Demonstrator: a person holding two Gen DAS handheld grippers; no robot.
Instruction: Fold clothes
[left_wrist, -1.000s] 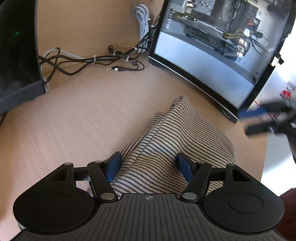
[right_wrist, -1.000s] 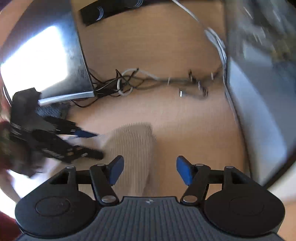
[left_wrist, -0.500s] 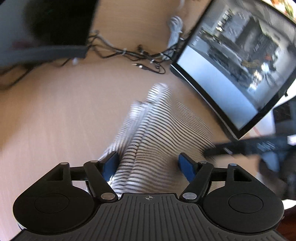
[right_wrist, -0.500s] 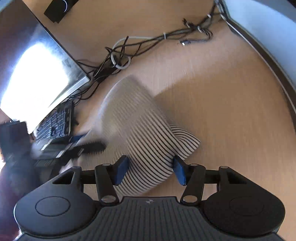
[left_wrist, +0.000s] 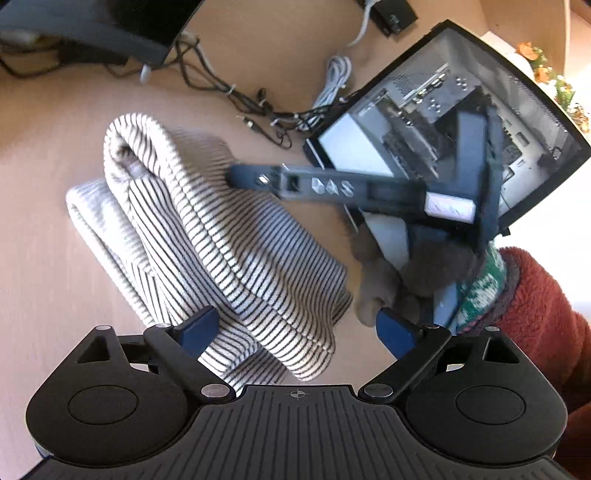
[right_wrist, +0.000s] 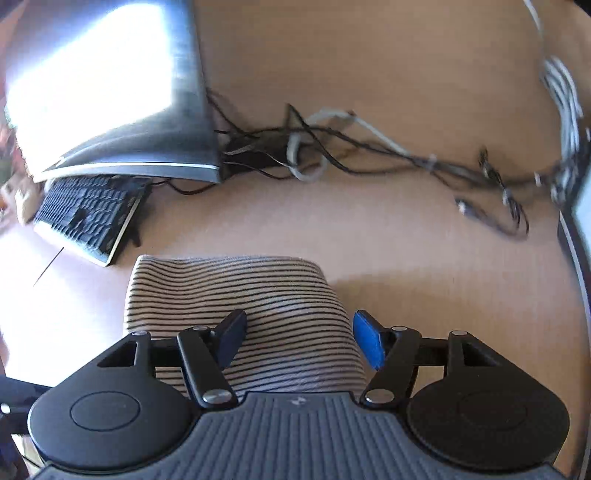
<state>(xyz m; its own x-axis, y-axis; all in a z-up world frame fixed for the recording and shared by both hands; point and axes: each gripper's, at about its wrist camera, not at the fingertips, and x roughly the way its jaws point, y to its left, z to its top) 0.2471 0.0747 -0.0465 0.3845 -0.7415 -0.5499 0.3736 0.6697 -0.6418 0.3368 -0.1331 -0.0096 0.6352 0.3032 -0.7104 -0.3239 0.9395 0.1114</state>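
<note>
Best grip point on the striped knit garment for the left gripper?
Judging by its pose, take the striped knit garment at the loose hemmed corner nearest the left gripper, coming from the near side: that edge lies thin, while the far end is a thick rolled fold.

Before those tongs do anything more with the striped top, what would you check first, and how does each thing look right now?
1. Left tongs open around the striped top: ok.
2. Right tongs open over the top: ok.
3. Top bundled up, not lying flat: not ok.
4. Cables apart from the top: ok.
5. Keyboard near the top's far corner, touching or not: cannot tell.
6. Bare desk beside the top for spreading it: ok.
</note>
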